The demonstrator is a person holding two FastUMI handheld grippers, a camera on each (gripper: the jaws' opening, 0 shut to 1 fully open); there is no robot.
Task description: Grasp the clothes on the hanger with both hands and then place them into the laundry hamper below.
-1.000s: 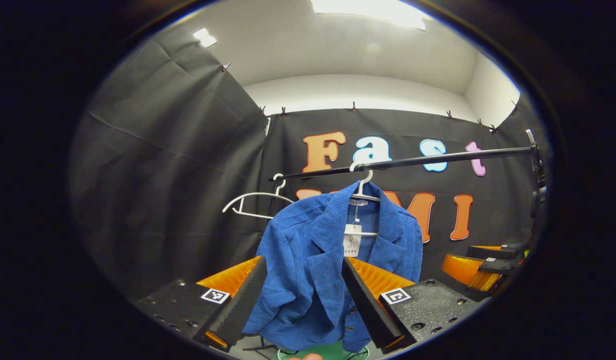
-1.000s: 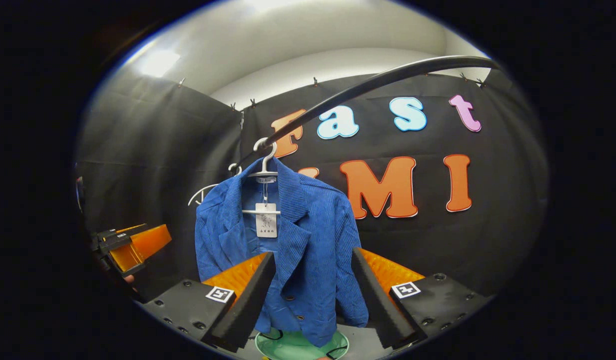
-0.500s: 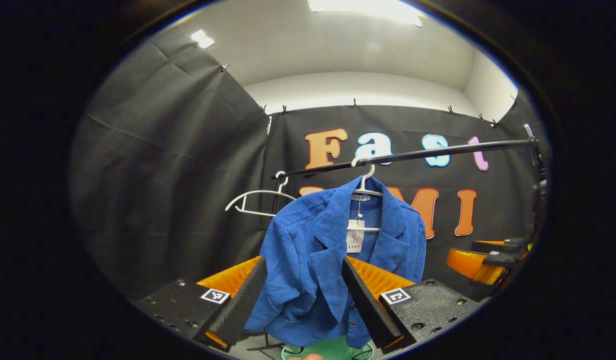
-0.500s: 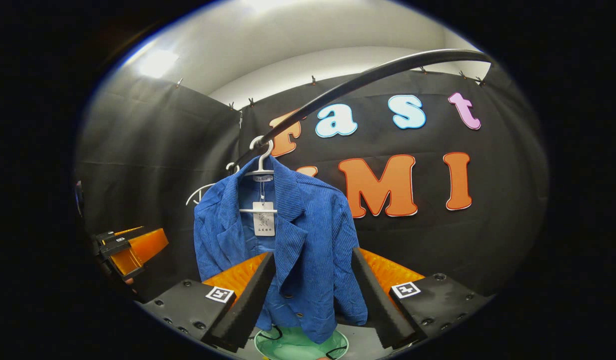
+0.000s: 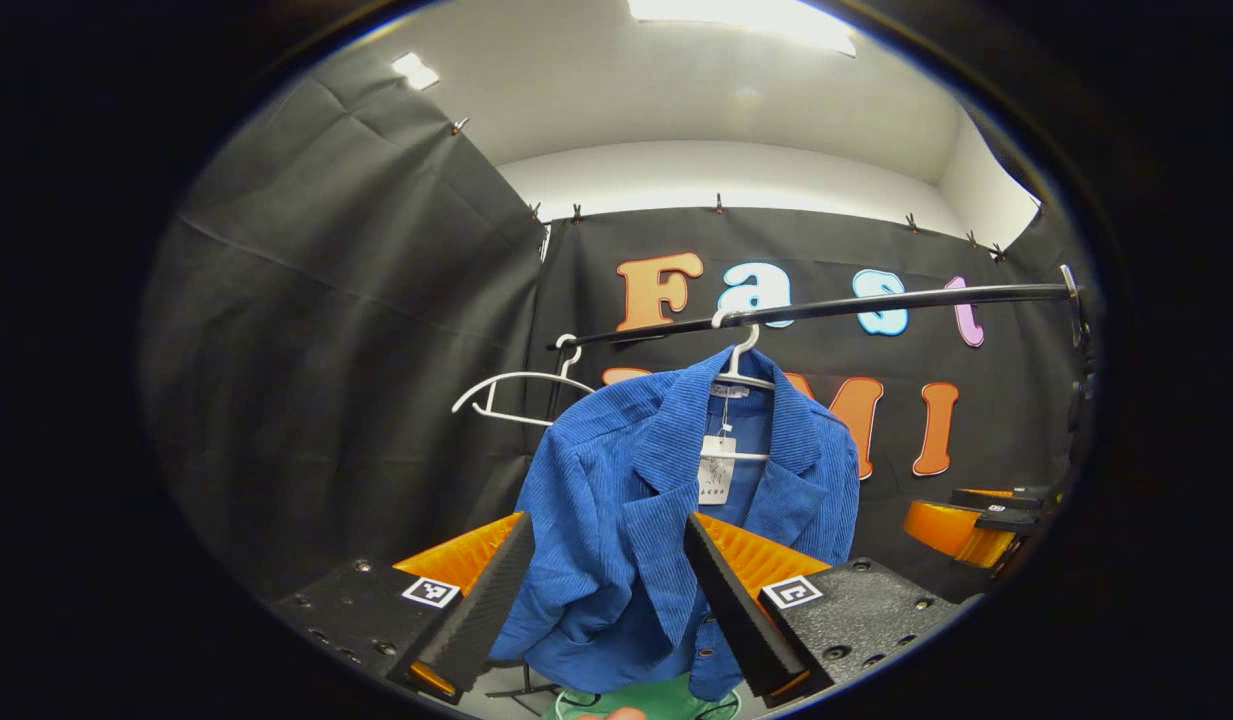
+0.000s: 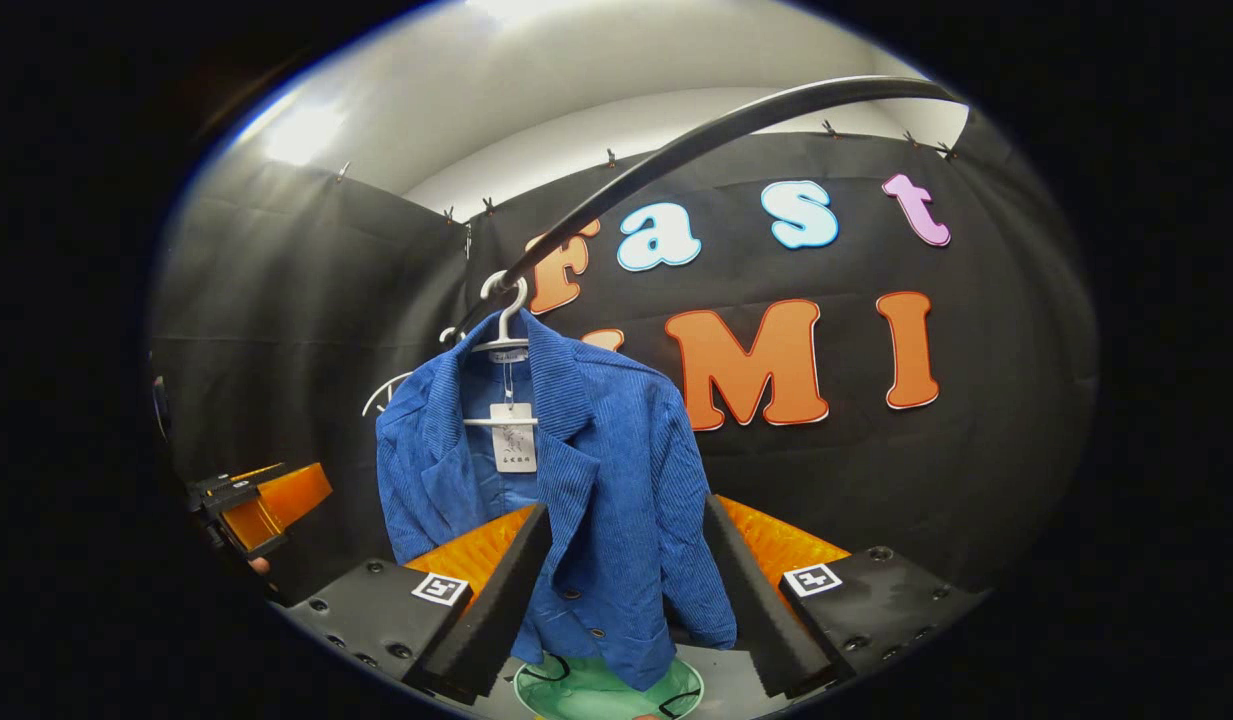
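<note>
Below the black rail (image 5: 826, 308) the blue jacket (image 5: 666, 520) hung on its white hanger (image 5: 741, 365), above the green hamper (image 6: 596, 692), mostly cut off. I held my left tool (image 5: 601, 600) and right tool (image 6: 626, 600) released, short of it. Pulling unevenly risked snagging a shoulder on the hanger.

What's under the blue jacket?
Under the blue jacket, which hangs on a white hanger, sits a round green hamper. Its rim shows in both gripper views, but the jacket's hem and the grippers' fingers cover most of it, so its inside cannot be seen.
</note>
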